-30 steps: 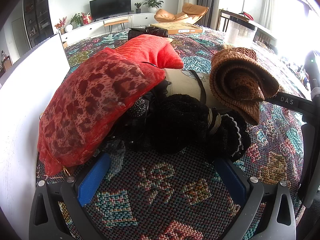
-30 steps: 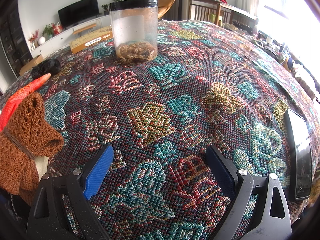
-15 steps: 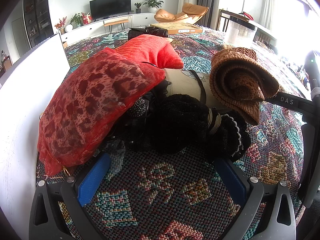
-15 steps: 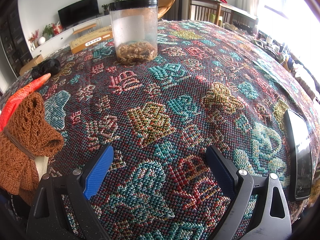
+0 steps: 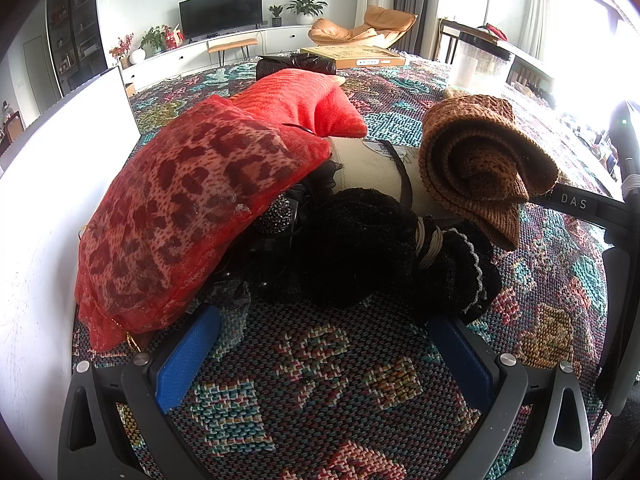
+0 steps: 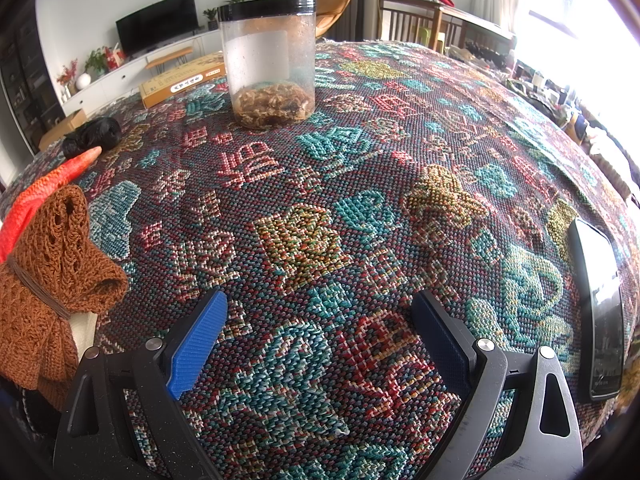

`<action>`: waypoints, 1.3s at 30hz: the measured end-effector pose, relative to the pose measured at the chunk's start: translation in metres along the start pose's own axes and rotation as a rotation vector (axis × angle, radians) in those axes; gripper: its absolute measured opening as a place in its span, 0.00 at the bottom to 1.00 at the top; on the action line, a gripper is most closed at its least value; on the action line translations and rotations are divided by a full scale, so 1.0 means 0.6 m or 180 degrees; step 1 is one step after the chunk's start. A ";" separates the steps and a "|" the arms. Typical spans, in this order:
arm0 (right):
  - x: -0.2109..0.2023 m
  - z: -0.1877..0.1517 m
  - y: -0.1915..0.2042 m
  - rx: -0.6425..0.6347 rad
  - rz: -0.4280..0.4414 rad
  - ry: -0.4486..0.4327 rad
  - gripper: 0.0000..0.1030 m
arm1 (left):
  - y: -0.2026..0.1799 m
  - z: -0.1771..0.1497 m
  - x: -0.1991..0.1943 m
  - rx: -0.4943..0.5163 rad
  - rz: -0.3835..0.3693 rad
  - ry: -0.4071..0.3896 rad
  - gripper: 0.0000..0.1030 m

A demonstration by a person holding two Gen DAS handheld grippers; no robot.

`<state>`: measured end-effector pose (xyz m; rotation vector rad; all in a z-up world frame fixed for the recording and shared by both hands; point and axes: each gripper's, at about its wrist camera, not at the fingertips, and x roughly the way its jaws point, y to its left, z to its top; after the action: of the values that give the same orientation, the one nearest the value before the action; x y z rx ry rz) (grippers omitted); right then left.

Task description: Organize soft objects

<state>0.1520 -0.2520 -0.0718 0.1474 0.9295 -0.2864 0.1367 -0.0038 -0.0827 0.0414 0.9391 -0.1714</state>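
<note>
My left tool (image 5: 320, 356) gapes wide and empty before the black knit bundle (image 5: 384, 256) on the desk (image 5: 320, 392). Light and squashy, I judge; best pinched at its tied waist (image 5: 428, 246). My right tool (image 6: 320, 340) is likewise empty.

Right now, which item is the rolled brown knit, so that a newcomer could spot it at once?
On the patterned woven tablecloth, find the soft pile ahead of the left gripper. At its right edge, on a cream box, lies the rolled rust-brown knit scarf. It alone is brown and coiled; its neighbours are red or black.
</note>
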 end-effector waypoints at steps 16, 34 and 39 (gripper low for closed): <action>0.000 0.000 0.000 0.0000 0.0000 0.0000 0.92 | 0.002 -0.003 -0.003 0.0020 -0.0007 0.0013 1.00; 0.000 0.000 0.000 0.0000 -0.0003 0.0000 0.92 | 0.118 0.086 -0.025 -0.0494 0.0227 0.0263 1.00; 0.000 0.000 0.000 0.0000 -0.0003 0.0000 0.92 | 0.132 0.059 -0.016 -0.0759 -0.0355 0.0678 0.89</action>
<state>0.1518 -0.2518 -0.0719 0.1470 0.9298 -0.2872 0.1724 0.0714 -0.0573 -0.2168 1.1700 -0.1590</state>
